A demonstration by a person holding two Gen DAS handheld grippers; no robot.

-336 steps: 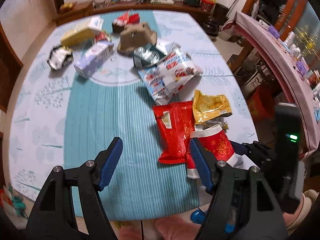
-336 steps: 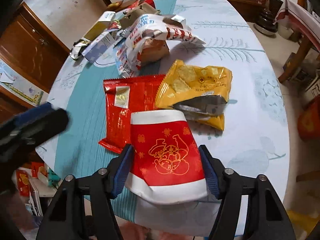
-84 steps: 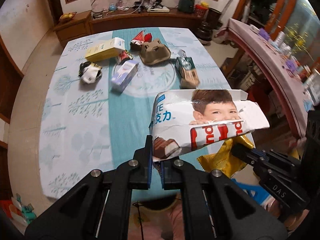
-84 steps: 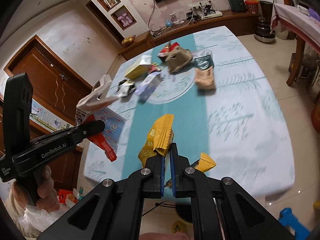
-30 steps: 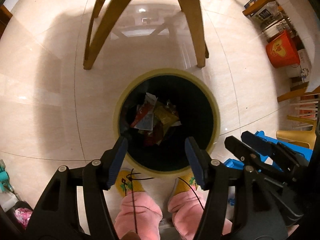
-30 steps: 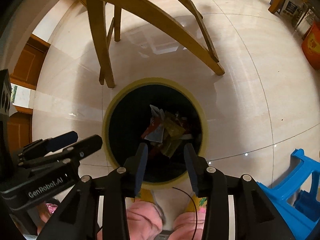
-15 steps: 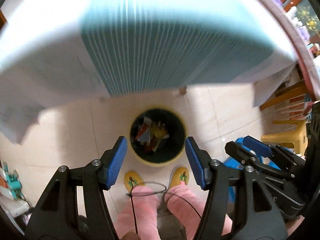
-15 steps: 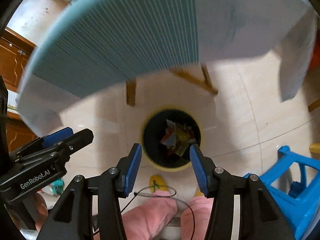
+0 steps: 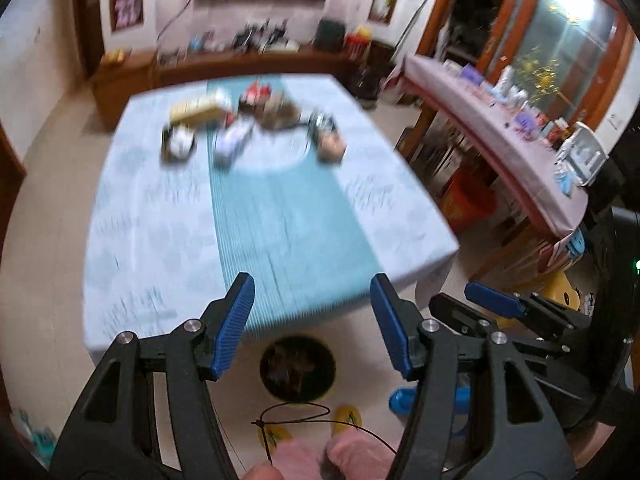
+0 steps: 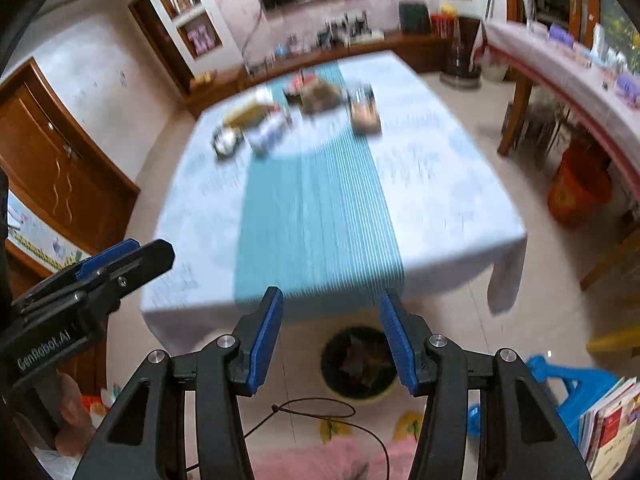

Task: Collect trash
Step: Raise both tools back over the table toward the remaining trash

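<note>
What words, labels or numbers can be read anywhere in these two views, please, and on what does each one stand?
"GenRobot.AI": white letters on the black body of the left gripper, seen in the right wrist view.
Packets at the far end of the table: print too blurred to read.
Books at the lower right of the right wrist view: covers too small to read.
Nothing else is legible.

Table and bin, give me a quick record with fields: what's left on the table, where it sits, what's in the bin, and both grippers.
table: blue patterned cloth, near half bare
trash left: blurred cluster of boxes and wrappers at the far end
bin: on the floor below the near table edge, wrappers inside
left gripper: open, holding nothing
right gripper: open, holding nothing, jaws have just been opening
</note>
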